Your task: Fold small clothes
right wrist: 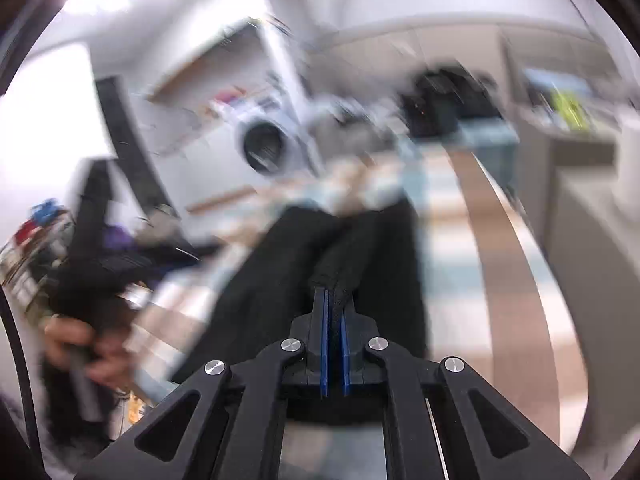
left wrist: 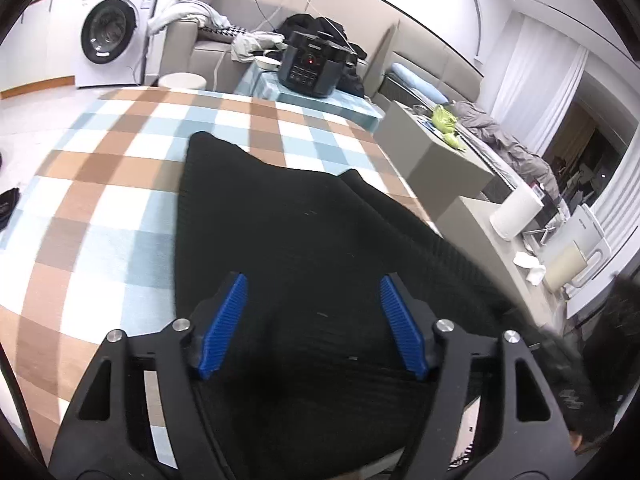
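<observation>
A black ribbed garment (left wrist: 288,220) lies on the checked tablecloth (left wrist: 100,184), its two far corners pointing away. My left gripper (left wrist: 312,292) is open just above its near part, blue pads (left wrist: 228,320) spread wide and empty. In the right wrist view, which is motion-blurred, my right gripper (right wrist: 334,300) is shut on a bunched fold of the black garment (right wrist: 360,248) and holds it lifted, the cloth hanging down toward the table.
A black cooker (left wrist: 312,64) stands on a small table beyond the far edge. A grey cabinet (left wrist: 440,160) and a counter with a paper roll (left wrist: 516,208) run along the right. A washing machine (left wrist: 112,28) is at the back left.
</observation>
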### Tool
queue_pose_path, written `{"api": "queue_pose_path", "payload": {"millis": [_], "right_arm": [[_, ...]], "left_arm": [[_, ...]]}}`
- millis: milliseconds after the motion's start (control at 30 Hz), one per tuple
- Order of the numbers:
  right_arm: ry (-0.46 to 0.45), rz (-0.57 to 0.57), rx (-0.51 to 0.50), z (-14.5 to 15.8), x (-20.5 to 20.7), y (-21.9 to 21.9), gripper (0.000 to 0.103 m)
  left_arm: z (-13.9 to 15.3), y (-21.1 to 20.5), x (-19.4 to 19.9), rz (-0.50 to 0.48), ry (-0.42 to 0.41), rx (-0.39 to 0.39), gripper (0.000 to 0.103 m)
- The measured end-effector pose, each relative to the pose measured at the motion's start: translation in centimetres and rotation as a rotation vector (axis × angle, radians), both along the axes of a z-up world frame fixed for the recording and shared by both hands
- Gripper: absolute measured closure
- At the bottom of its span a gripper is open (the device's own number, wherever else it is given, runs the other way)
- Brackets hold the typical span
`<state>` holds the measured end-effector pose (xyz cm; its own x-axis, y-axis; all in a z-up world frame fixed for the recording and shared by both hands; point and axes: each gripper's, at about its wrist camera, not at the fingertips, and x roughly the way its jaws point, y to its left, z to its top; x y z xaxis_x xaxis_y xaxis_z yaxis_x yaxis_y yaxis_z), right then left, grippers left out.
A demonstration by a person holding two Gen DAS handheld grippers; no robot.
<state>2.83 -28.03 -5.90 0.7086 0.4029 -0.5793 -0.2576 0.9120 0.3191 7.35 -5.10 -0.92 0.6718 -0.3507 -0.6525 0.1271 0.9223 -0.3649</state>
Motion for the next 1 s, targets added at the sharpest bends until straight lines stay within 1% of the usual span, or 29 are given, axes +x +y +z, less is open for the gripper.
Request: {"api": "queue_pose_path", "payload": {"millis": [67,133,167,200,267,333,433,533,633,733,767,800,867,933,1000], "right_arm": [[0.102,-0.035,-0.031,-2.8,1.0,-0.5,0.098],[0.213,-0.036,0.012,-4.8,1.9,-1.3,0.097],[0.222,-0.043,0.055,-5.0,1.8,-2.0,0.092],[0.213,-0.040,0.081,-4.7,1.5,-2.5,0.089],[0.172,-0.059,0.094,-3.9,1.5,-3.4,0.073],[0.158,-0.055,0.121,-3.7,2.4,-4.0,0.070],[0.200,-0.050,0.132,-4.2,4.1,-3.7,0.069],[0.210,-0.020,0.139,-4.5,6.1,-2.6,0.069],[0.227,0.005,0.121,-5.2,7.5,-1.5,0.069],[0.277,0.036,0.122,-6.1,8.7,-0.4,0.070],[0.276,0.046,0.117,-6.1,8.8,-0.1,0.074],[0.272,0.055,0.107,-6.1,8.7,0.3,0.074],[0.269,0.067,0.090,-6.2,8.8,1.3,0.075],[0.284,0.083,0.115,-6.3,8.7,2.2,0.075],[0.288,0.107,0.112,-6.3,8.7,3.4,0.075]], "left_arm": [[-0.9,0.4,0.1,-0.005,0.026,0.004,0.036],[-2.1,0.7,0.1,-0.009,0.053,0.000,0.036],[-2.7,0.8,0.1,-0.015,0.065,0.002,0.036],[-3.4,0.5,0.1,-0.015,0.075,0.010,0.036],[-4.4,0.4,0.2,-0.009,0.089,0.027,0.036],[-5.4,1.0,0.1,0.012,0.107,0.026,0.036],[-6.5,2.3,0.3,0.060,0.131,0.012,0.036],[-7.3,3.6,0.5,0.098,0.143,0.015,0.036],[-8.3,4.5,1.2,0.103,0.166,-0.005,0.036],[-9.1,5.0,1.9,0.093,0.169,-0.059,0.037],[-9.3,5.1,2.2,0.097,0.162,-0.076,0.038],[-9.4,5.1,2.4,0.101,0.154,-0.087,0.041],[-9.7,5.4,2.8,0.111,0.154,-0.089,0.054],[-9.7,5.8,2.9,0.120,0.153,-0.081,0.058],[-9.7,6.6,2.9,0.130,0.150,-0.062,0.058]]}}
